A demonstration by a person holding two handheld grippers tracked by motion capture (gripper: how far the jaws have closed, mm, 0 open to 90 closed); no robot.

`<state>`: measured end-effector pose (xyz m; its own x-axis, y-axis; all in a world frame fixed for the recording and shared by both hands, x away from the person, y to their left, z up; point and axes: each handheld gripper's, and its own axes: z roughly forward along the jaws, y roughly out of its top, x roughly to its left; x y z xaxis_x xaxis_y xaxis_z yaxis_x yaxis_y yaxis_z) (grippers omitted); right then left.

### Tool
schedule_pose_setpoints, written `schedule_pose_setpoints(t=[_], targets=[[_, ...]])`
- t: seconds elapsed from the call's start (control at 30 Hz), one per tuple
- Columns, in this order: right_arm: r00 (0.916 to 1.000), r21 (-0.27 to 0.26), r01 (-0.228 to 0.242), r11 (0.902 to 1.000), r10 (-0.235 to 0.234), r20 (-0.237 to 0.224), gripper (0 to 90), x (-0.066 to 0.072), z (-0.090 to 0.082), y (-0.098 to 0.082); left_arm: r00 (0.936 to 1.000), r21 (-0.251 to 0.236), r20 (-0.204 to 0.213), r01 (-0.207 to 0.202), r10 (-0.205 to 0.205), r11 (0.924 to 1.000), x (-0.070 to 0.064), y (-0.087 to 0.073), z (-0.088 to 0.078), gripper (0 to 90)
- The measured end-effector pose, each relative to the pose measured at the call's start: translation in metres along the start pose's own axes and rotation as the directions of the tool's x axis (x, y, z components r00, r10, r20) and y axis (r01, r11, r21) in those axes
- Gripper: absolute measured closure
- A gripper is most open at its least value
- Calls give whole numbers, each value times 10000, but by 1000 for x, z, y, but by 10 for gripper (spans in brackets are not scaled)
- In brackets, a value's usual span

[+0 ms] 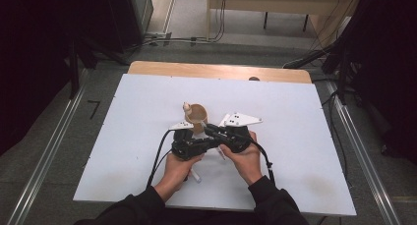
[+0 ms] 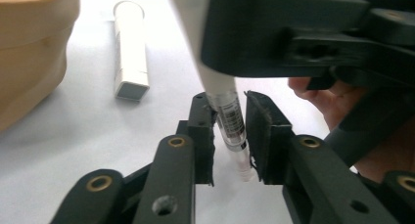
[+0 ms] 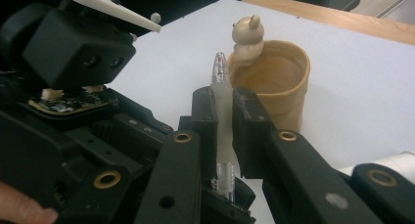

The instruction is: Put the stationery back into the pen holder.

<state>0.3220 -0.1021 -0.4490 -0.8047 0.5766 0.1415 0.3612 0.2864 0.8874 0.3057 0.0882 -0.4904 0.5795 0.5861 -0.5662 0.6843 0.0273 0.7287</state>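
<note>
A white pen with a clear, labelled end (image 2: 231, 120) stands between the jaws of my left gripper (image 2: 229, 99), whose pads close on its sides just above the table. My right gripper (image 3: 222, 94) is shut on the same pen's white barrel (image 3: 221, 79), which points toward a tan cup with a small bear figure on its rim (image 3: 274, 82). From above, both grippers (image 1: 199, 136) (image 1: 215, 131) meet just in front of the cup (image 1: 198, 115), each held in a hand. A white pen cap (image 2: 130, 50) lies on the table beside the cup.
The white table top (image 1: 295, 136) has its wooden far edge (image 1: 216, 70) exposed. The right gripper's dark body (image 2: 313, 38) hangs close over the left jaws. Cables trail from both grippers toward the person. Dark stands and floor rails flank the table.
</note>
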Motion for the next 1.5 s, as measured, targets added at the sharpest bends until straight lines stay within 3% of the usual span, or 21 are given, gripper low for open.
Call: schedule_pose_setpoints(t=[0.2, 0.8, 1.17, 1.5], targets=[[9999, -122, 1, 9999, -3, -105, 776, 1, -4, 2, 9998, -104, 82, 204, -203, 9997, 2, 2, -2, 793], [9992, -242, -378, 9990, 375, -128, 606, -3, -13, 6, 9999, -566, -118, 89, -96, 9984, 6, 8, -14, 799], [9940, -358, -859, 9957, 881, 647, 443, -20, -21, 2, 9999, -751, -63, 129, -134, 9971, 7, 11, -19, 799], [9791, -271, -1296, 9912, 1322, 1545, 338, -39, -25, -8, 9999, -960, -23, 106, -109, 9953, 7, 15, -25, 799]])
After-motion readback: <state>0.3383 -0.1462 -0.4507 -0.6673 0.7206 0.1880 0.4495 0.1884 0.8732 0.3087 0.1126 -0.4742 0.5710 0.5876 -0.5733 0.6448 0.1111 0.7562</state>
